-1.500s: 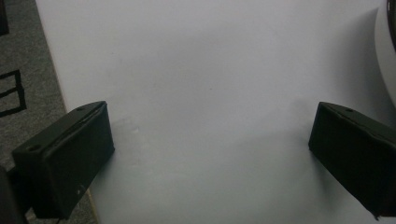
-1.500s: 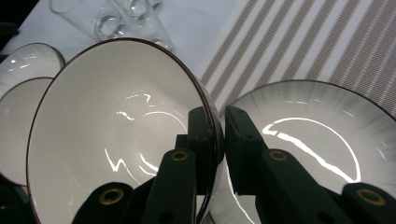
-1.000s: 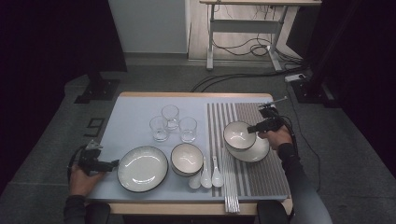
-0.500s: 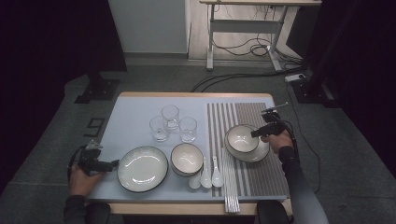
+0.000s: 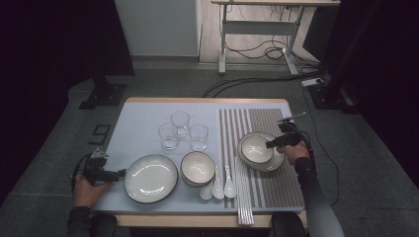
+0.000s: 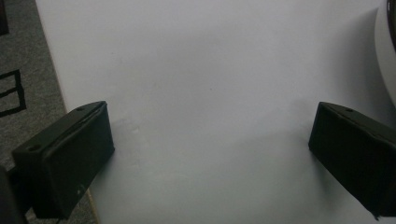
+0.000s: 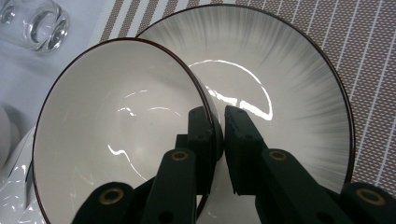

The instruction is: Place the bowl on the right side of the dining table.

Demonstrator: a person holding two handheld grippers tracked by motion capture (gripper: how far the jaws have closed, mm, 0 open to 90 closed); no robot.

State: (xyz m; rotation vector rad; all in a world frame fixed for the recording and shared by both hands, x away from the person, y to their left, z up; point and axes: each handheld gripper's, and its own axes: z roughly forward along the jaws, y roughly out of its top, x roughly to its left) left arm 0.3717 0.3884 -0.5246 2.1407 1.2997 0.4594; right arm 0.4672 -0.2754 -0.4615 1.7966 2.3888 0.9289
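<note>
The white dark-rimmed ceramic bowl [image 7: 121, 135], its wall pinched by the right gripper [image 7: 218, 135], tilts over the white ceramic plate [image 7: 299, 93] and could slip and chip.

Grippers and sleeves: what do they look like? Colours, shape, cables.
Both tools are black. The right tool has two flat slab jaws on bolted link arms with brass-coloured pivot bushings; the left tool has blocky black jaws. A dark cable loops behind the left one. The person wears dark long sleeves.

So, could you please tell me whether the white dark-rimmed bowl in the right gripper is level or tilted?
Tilted: the white dark-rimmed bowl, pinched at its rim by the right gripper, leans over the white dark-rimmed plate on the striped mat.
</note>
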